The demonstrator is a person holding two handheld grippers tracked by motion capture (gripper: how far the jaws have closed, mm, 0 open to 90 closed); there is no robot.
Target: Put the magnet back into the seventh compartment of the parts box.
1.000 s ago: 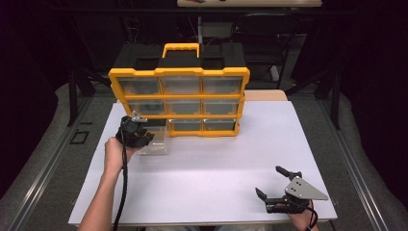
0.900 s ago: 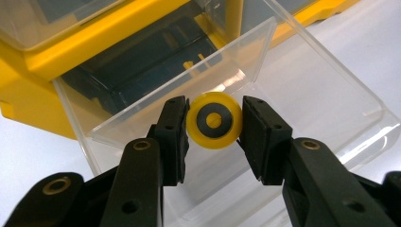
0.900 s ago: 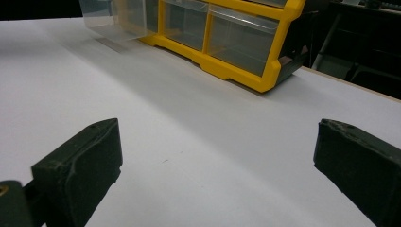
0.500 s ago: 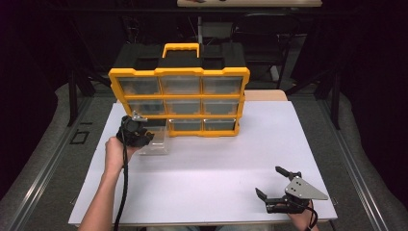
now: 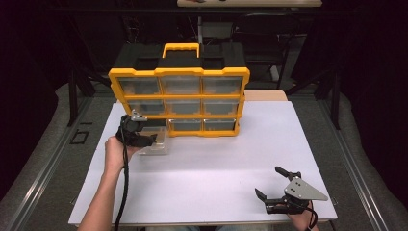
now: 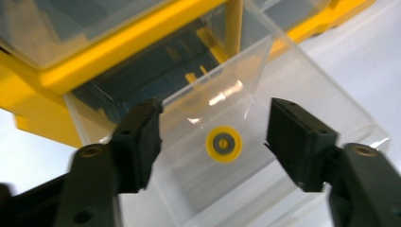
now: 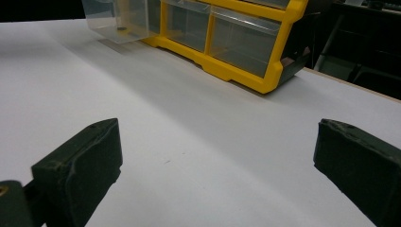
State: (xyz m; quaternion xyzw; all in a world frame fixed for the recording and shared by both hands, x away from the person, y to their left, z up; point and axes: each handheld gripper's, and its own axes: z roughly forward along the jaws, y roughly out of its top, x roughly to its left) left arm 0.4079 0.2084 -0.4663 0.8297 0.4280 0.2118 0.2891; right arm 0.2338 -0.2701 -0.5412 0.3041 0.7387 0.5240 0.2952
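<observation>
The clear drawer (image 6: 265, 118) juts from the yellow organizer (image 5: 179, 101)'s bottom-left slot, a yellow washer (image 6: 223, 144) inside. The left gripper (image 6: 215, 139) has just been opening — jaws parted over it, gripping nothing. The right gripper (image 5: 279, 187) sits wide open, empty — on the bare white table (image 5: 216, 163). No readable writing.

A: Both forearms are bare, no sleeves. The left gripper (image 5: 150, 139) is black, a black cable trailing.

B: The right gripper (image 5: 272, 182) carries a grey three-cornered plate with screws.

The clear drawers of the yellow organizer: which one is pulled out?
The bottom-left drawer of the organizer, at the left gripper; it juts onto the table while the others sit flush.
</observation>
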